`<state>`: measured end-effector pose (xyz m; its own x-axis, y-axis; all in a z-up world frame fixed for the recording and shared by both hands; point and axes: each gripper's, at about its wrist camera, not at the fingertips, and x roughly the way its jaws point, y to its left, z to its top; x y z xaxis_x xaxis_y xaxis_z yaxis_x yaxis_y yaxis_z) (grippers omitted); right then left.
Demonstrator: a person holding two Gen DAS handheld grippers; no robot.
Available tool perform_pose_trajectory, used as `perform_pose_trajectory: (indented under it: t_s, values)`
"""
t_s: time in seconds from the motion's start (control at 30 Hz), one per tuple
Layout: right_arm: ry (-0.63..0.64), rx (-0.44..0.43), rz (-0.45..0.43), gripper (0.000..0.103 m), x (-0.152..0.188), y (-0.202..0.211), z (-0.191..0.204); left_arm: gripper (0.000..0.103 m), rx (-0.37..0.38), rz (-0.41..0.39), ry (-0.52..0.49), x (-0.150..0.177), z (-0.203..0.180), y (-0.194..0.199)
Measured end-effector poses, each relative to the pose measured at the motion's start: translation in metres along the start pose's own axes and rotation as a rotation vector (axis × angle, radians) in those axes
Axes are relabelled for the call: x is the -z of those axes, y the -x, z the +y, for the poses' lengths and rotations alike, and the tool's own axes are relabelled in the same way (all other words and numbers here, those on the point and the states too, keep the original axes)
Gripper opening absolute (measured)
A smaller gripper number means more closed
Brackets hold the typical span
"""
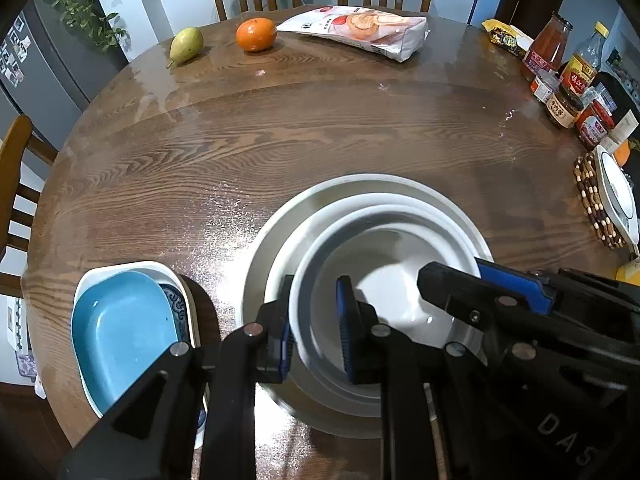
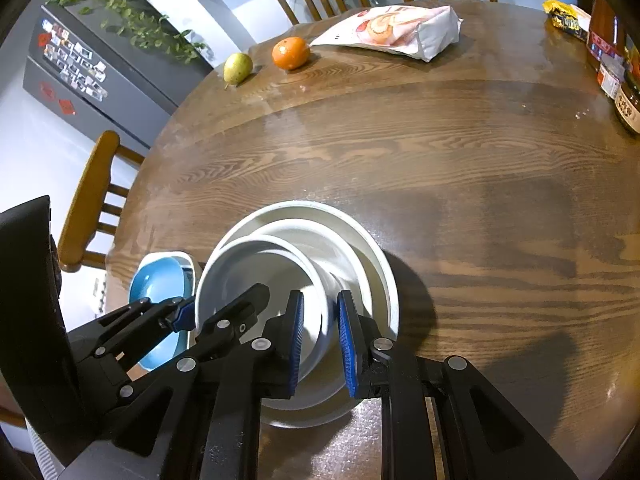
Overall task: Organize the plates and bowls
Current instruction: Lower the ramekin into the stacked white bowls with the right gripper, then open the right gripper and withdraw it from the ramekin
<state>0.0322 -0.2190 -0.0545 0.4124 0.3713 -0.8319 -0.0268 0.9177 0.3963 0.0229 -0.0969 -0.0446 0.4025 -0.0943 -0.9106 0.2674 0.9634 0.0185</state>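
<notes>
While both views share white bowl (image 1: 384, 280), beaded trivet (image 1: 596, 204) left-only.

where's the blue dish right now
In the left wrist view the blue dish sits lower left, nested in a white dish, beside the white bowl stack.

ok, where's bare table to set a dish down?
Widest free patch: mid table, between the white stack and the pear, orange and bag. More bare wood right of the stack in the right wrist view. Crowded: jars along the right edge, blue dish near left.
</notes>
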Motion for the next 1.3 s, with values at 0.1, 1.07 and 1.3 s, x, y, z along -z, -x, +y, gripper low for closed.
perform_pose_trajectory:
  t_s: [0.1,1.07,1.3]
  values:
    - [0.002,0.007,-0.002,0.02,0.0,0.0,0.001,0.017,-0.001,0.0,-0.005,0.0,0.0,-0.001]
    - [0.031,0.034,-0.01,0.02,-0.002,0.003,0.003,0.017,-0.027,-0.013,-0.031,-0.004,-0.006,0.001]
    - [0.027,0.018,-0.05,0.02,-0.006,0.016,0.004,0.018,-0.033,-0.056,-0.032,-0.008,-0.004,0.016]
